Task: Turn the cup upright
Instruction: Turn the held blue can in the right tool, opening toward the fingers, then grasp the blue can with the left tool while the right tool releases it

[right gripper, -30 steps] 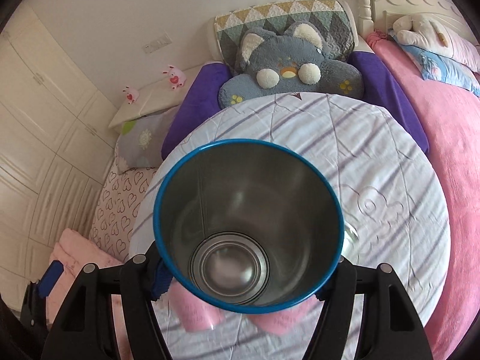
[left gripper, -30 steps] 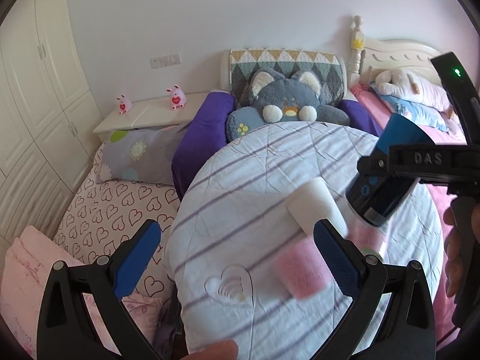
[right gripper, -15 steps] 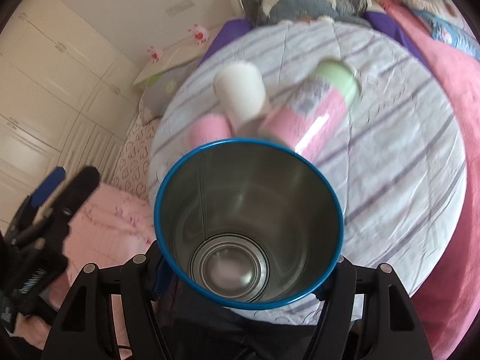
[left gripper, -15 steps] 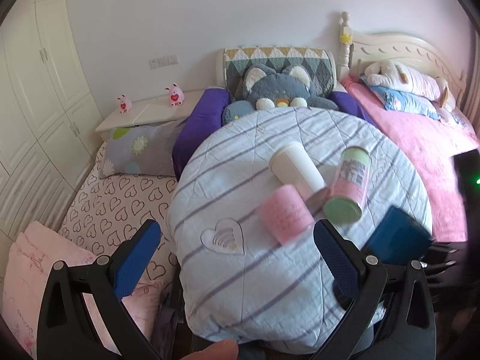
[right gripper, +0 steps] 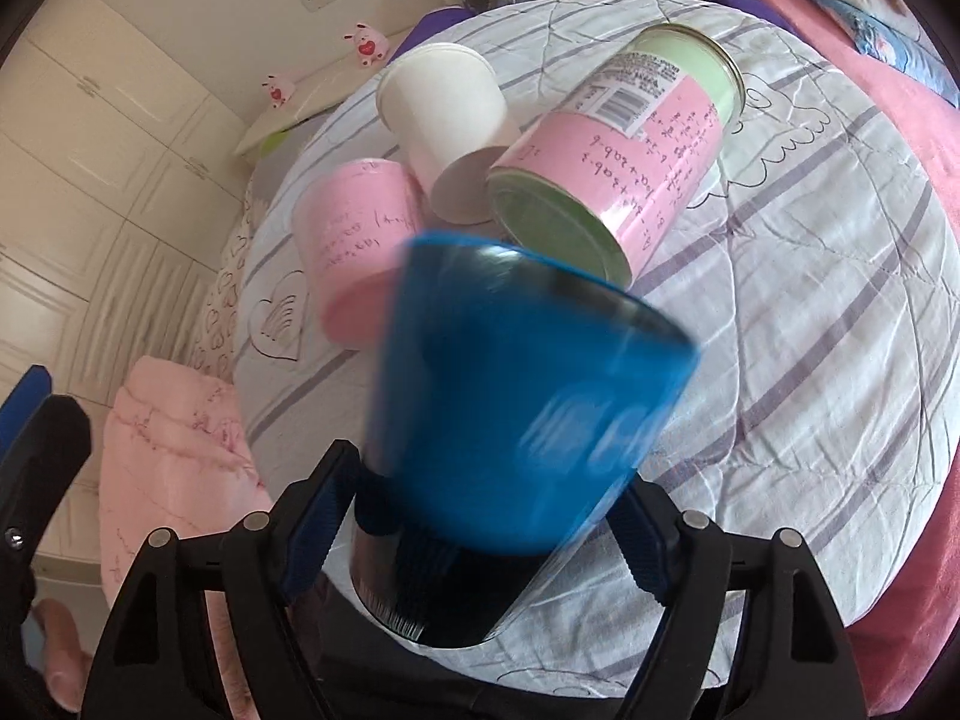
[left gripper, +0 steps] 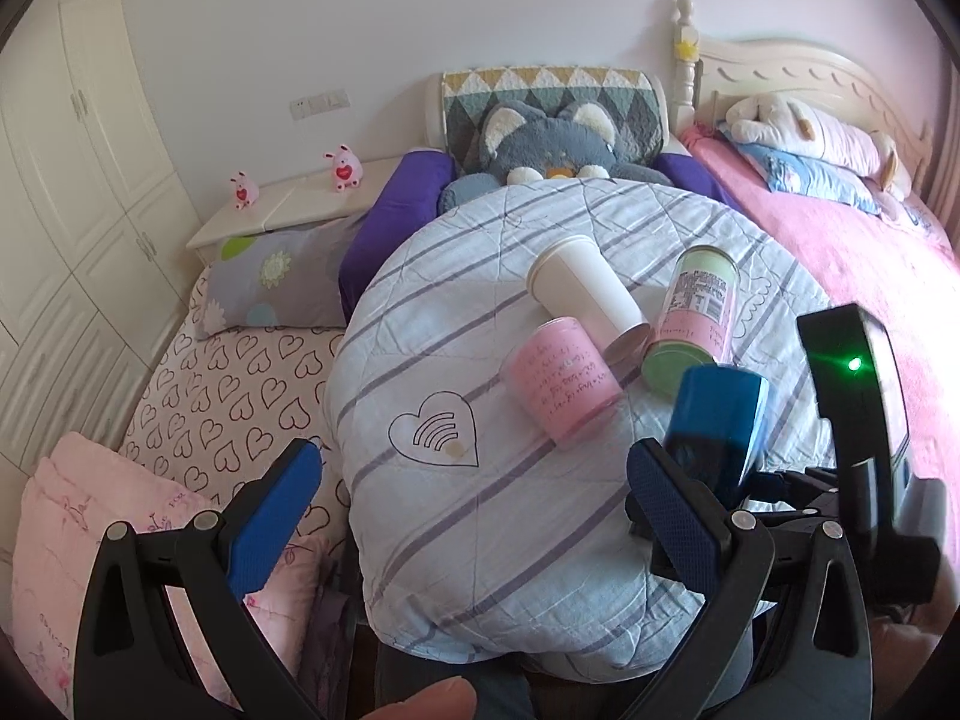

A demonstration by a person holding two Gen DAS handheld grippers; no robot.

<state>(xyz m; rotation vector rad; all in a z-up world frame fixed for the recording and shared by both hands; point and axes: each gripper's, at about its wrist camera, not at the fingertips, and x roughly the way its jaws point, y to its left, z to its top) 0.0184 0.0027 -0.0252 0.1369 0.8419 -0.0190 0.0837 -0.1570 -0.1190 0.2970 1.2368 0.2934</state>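
Observation:
The blue metal cup (right gripper: 516,408) is blurred and tilted between the fingers of my right gripper (right gripper: 486,516), mouth pointing away and up over the near edge of the round striped table (right gripper: 810,276). The jaws stand wide around its dark base; whether they still press it is unclear. In the left wrist view the cup (left gripper: 717,420) stands upright at the table's near right edge, with the right gripper behind it. My left gripper (left gripper: 474,516) is open and empty, hovering at the table's front.
A pink cup (left gripper: 561,387), a white paper cup (left gripper: 585,294) and a pink-and-green can (left gripper: 693,318) lie on their sides mid-table. Beds with pillows and plush toys surround the table; a wardrobe (left gripper: 66,180) stands left.
My right gripper has come down from above the table to its near right edge, turning the blue cup from mouth-toward-camera to mouth-away. The jaws have spread. The left gripper pulled back slightly.

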